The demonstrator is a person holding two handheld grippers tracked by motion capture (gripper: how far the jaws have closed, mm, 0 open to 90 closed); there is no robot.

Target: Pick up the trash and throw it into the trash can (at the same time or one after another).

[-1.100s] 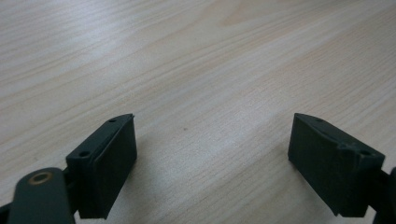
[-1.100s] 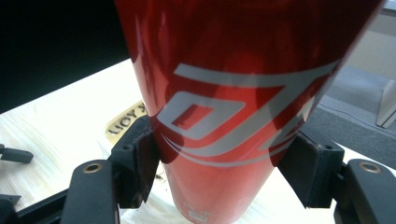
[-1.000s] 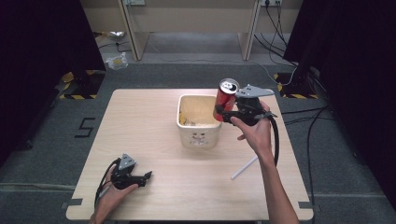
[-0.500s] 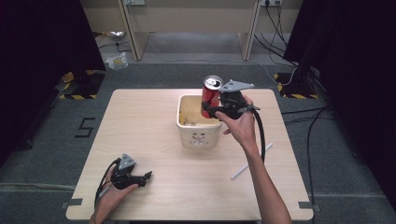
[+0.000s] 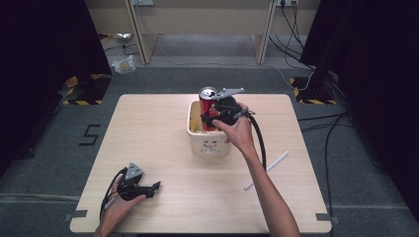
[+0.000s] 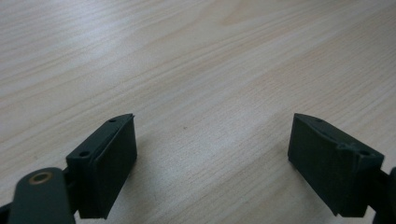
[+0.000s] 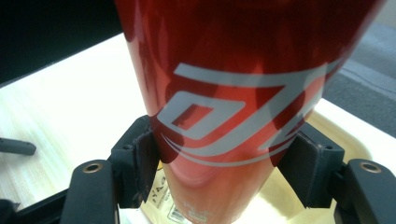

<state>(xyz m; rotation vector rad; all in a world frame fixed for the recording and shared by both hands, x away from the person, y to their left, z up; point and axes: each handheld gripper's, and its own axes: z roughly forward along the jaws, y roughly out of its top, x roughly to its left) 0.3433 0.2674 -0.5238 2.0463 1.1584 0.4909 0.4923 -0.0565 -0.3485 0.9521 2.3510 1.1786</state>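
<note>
A pale wooden table (image 5: 148, 128) stands in the middle of a grey carpeted floor, with dark curtains to either side and the legs of a light desk (image 5: 202, 15) beyond it. A dark mark shaped like a "5" (image 5: 89, 134) sits on the carpet to the table's left.

Near the far middle of the table is a cream tub (image 5: 210, 143) with a small printed face on its front wall. Above its open top hangs a red can (image 5: 207, 96), upright, silver lid up, its lower part dipping behind the tub's rim. In the right gripper view the can (image 7: 243, 70) shows white lettering, and the tub's pale inside lies just below it.

The right gripper (image 5: 210, 117) has the can clamped between its two black pads, one on each side of the can's body, the jaws standing fairly wide around it. The person's right hand (image 5: 239, 131) carries it, forearm stretching up from the near edge, a black cable looping off the back.

A white straw (image 5: 267, 170) lies slantwise on the table, right of the tub and well apart from it.

The left gripper (image 5: 154, 187) rests on the table near the front left corner, in the person's left hand (image 5: 116, 210). In the left gripper view its jaws stand wide apart with nothing between them but bare wood (image 6: 201, 70).
</note>
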